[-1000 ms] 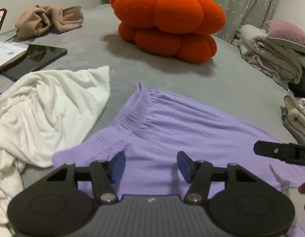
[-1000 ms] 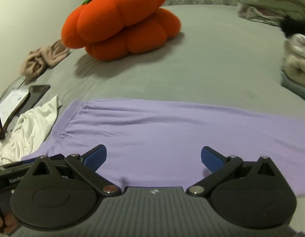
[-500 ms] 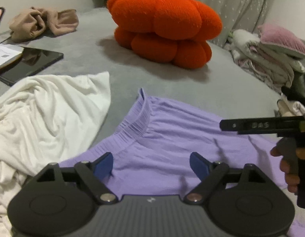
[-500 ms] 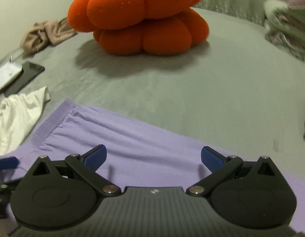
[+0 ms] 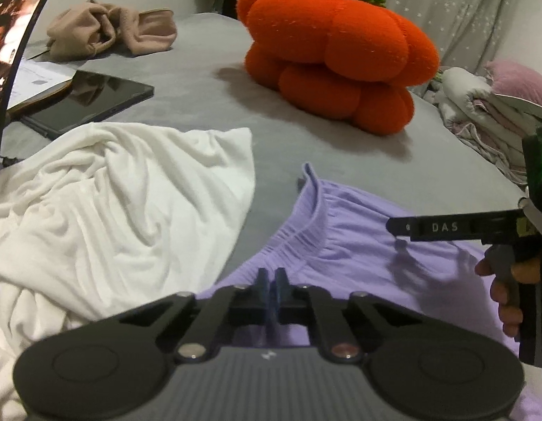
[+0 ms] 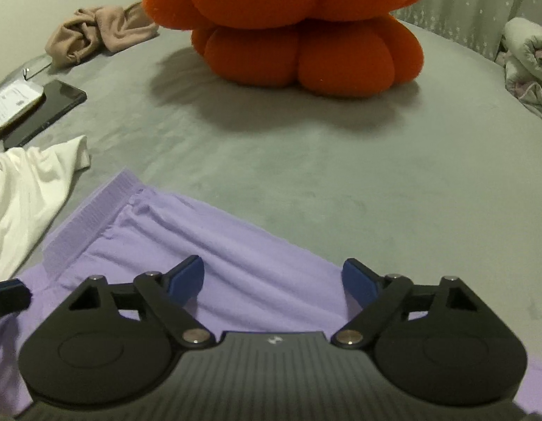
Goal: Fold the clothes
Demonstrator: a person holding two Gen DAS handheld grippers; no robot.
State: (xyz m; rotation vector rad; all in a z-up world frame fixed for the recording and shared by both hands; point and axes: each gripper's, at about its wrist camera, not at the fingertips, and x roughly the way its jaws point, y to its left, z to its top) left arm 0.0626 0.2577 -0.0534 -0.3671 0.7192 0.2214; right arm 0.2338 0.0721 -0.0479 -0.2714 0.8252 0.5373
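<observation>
A lilac pair of trousers (image 5: pixel 358 245) lies flat on the grey bed, its ribbed waistband towards the left. My left gripper (image 5: pixel 271 282) is shut, its blue pads pinching the near waistband corner. My right gripper (image 6: pixel 272 277) hangs open just above the lilac trousers (image 6: pixel 236 263), further along the near edge, with nothing between its fingers. In the left wrist view the right gripper (image 5: pixel 446 226) shows side-on at the right, held by a hand (image 5: pixel 506 287). A crumpled white garment (image 5: pixel 113 193) lies left of the trousers.
A big orange pumpkin cushion (image 5: pixel 334 52) sits at the back. A dark tablet (image 5: pixel 85 98), papers and a lit phone (image 5: pixel 11 52) lie at the left, with a beige garment (image 5: pixel 109 35) behind. Folded clothes (image 5: pixel 488 105) are stacked at the right.
My left gripper has gone from open to shut on the waistband corner. My right gripper has moved left along the trousers and stays open, its fingers a little closer.
</observation>
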